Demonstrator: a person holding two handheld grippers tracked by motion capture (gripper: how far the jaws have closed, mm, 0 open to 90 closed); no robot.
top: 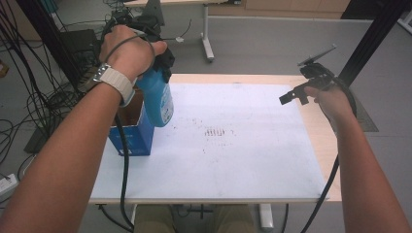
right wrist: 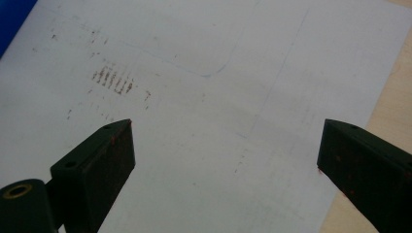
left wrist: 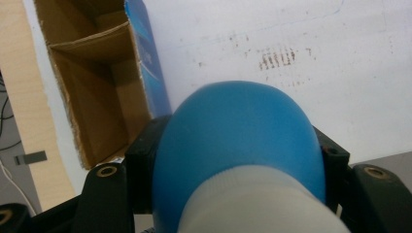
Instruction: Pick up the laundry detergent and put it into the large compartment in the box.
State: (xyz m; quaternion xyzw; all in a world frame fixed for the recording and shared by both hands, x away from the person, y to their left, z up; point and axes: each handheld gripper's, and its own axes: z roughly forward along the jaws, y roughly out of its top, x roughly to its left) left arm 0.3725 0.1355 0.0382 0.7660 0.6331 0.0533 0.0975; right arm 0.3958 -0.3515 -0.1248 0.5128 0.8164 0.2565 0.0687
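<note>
My left gripper [top: 154,58] has its fingers clamped on the blue bottle [top: 159,99], which hangs tilted over the open cardboard box [top: 132,133] at the desk's [top: 252,80] left edge. The bottle's rounded shoulder is slick, so I judge it could slip or swing and clip the box wall, tipping the box. My right gripper [right wrist: 223,160] waits with fingers wide apart over the white sheet [right wrist: 218,121].
</note>
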